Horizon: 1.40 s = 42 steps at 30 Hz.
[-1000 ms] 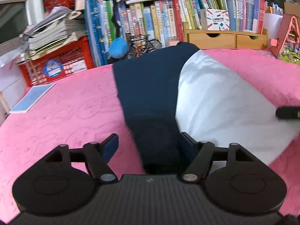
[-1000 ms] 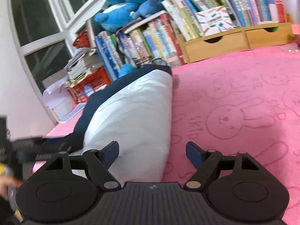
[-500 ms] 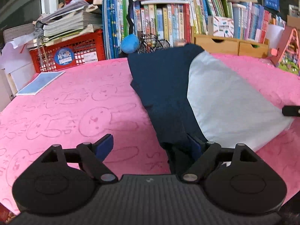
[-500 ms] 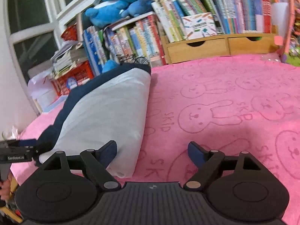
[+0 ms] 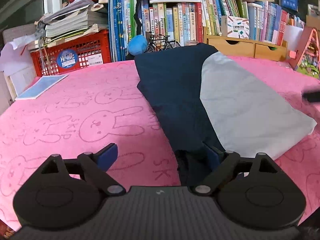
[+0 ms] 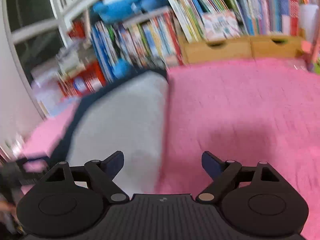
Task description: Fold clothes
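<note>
A folded garment, navy [image 5: 176, 92] with a pale grey-white panel [image 5: 246, 108], lies on the pink rabbit-print cloth [image 5: 84, 108]. My left gripper [image 5: 161, 157] hovers at its near navy end with jaws opening. The cloth's tip lies loosely against the right finger [image 5: 215, 156], and the left finger [image 5: 107, 157] stands far off it. In the blurred right wrist view, my right gripper [image 6: 163, 164] is above the garment's white corner [image 6: 124, 124], jaws opening and nothing pinched between them. The right gripper's tip [image 5: 312, 97] shows at the left wrist view's right edge.
Rows of books [image 5: 180, 24], a red crate [image 5: 72, 54] under paper stacks, wooden drawers [image 5: 246, 46] and a blue plush ball [image 5: 138, 44] line the far edge. A blue booklet [image 5: 42, 86] lies far left and a pink toy house [image 5: 308, 54] far right.
The left jaws spread wide and let go of the navy end, which now lies by the right finger. The right gripper rose off the white corner, and its view turned blurry.
</note>
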{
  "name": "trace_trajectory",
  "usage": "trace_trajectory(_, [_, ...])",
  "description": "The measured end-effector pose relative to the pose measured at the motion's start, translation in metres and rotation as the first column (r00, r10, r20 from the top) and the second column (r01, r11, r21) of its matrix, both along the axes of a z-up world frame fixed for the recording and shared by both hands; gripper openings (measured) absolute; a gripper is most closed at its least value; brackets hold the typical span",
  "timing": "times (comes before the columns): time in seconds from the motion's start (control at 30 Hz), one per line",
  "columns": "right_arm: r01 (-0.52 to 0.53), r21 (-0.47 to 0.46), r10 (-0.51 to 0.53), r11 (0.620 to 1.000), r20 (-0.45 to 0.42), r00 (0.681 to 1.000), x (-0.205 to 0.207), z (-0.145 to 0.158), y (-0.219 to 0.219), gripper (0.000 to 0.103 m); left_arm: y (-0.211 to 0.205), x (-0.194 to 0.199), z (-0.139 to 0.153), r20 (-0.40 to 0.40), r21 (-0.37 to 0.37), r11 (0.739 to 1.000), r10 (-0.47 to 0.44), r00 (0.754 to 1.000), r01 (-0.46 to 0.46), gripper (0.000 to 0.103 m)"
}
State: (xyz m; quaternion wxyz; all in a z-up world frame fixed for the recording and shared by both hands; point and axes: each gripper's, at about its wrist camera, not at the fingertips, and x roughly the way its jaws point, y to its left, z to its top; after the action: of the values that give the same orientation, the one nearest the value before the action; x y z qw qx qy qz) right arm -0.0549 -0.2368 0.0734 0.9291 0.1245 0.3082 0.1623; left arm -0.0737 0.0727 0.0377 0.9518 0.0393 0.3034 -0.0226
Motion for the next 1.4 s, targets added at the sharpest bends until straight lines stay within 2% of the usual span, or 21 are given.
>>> trace_trajectory(0.1, [-0.016,-0.05,0.017,0.999,0.018,1.0,0.04,0.028,0.021,0.084,0.004,0.0,-0.002,0.001,-0.029,1.0,0.004,1.0,-0.004,0.093])
trace_trajectory(0.3, [-0.007,-0.267,-0.001,0.964,-0.029,1.0,0.157,0.071,0.084,0.085,0.013,0.0,-0.005,0.005,-0.091,0.996,0.006,1.0,-0.005,0.097])
trace_trajectory(0.37, [-0.003,-0.371,-0.014,0.929,-0.042,0.999,0.192,0.079,0.109,0.084,0.014,-0.001,-0.007,0.023,-0.087,0.996,0.0,1.0,0.002,0.099])
trace_trajectory(0.47, [-0.03,-0.542,-0.019,0.84,-0.083,0.996,0.232,0.078,0.145,0.08,0.015,-0.003,-0.008,0.037,-0.092,0.996,-0.012,0.999,0.015,0.1])
trace_trajectory(0.53, [-0.073,-0.581,0.012,0.81,-0.108,0.994,0.238,0.073,0.156,0.08,0.021,-0.001,-0.006,0.03,-0.111,0.993,-0.038,0.999,0.041,0.1])
trace_trajectory(0.6, [-0.073,-0.559,0.04,0.826,-0.07,0.997,0.22,0.07,0.15,0.081,0.03,0.002,-0.004,0.016,-0.14,0.987,-0.072,0.997,0.073,0.099])
trace_trajectory(0.73, [-0.113,-0.387,0.139,0.915,0.04,0.99,0.14,0.059,0.12,0.08,0.044,0.003,0.001,-0.01,-0.181,0.974,-0.142,0.99,0.138,0.099])
trace_trajectory(0.83, [-0.212,-0.359,0.231,0.909,0.011,0.973,0.102,0.041,0.112,0.08,0.061,0.0,0.018,-0.016,-0.233,0.956,-0.184,0.983,0.176,0.099])
trace_trajectory(0.9, [-0.263,-0.39,0.271,0.883,-0.036,0.962,0.091,0.021,0.113,0.08,0.077,0.002,0.037,0.001,-0.282,0.942,-0.189,0.982,0.182,0.099])
trace_trajectory(0.93, [-0.266,-0.404,0.272,0.875,-0.044,0.961,0.09,0.009,0.113,0.08,0.084,0.005,0.048,0.009,-0.305,0.934,-0.192,0.981,0.185,0.099])
trace_trajectory(1.0, [-0.249,-0.357,0.257,0.9,-0.026,0.966,0.093,-0.003,0.105,0.081,0.09,0.019,0.072,0.03,-0.341,0.918,-0.204,0.979,0.201,0.099])
trace_trajectory(1.1, [-0.21,-0.267,0.225,0.94,0.024,0.974,0.103,0.007,0.091,0.081,0.083,0.05,0.108,0.064,-0.354,0.892,-0.278,0.958,0.282,0.099])
trace_trajectory(1.17, [-0.156,-0.217,0.18,0.964,0.096,0.979,0.117,0.018,0.08,0.082,0.073,0.077,0.127,0.065,-0.361,0.887,-0.284,0.957,0.288,0.099])
trace_trajectory(1.2, [-0.132,-0.185,0.155,0.974,0.12,0.981,0.129,0.022,0.075,0.082,0.066,0.09,0.135,0.066,-0.382,0.876,-0.293,0.954,0.296,0.099])
trace_trajectory(1.3, [-0.123,-0.117,0.135,0.985,0.101,0.986,0.17,0.013,0.07,0.068,0.042,0.14,0.143,0.03,-0.467,0.828,-0.334,0.942,0.308,0.099])
trace_trajectory(1.33, [-0.134,-0.105,0.143,0.985,0.09,0.986,0.182,0.004,0.066,0.06,0.031,0.156,0.143,0.006,-0.494,0.813,-0.352,0.936,0.309,0.099])
trace_trajectory(1.4, [-0.125,-0.088,0.132,0.988,0.084,0.988,0.192,-0.014,0.064,0.056,0.006,0.187,0.137,-0.047,-0.533,0.793,-0.376,0.925,0.295,0.098])
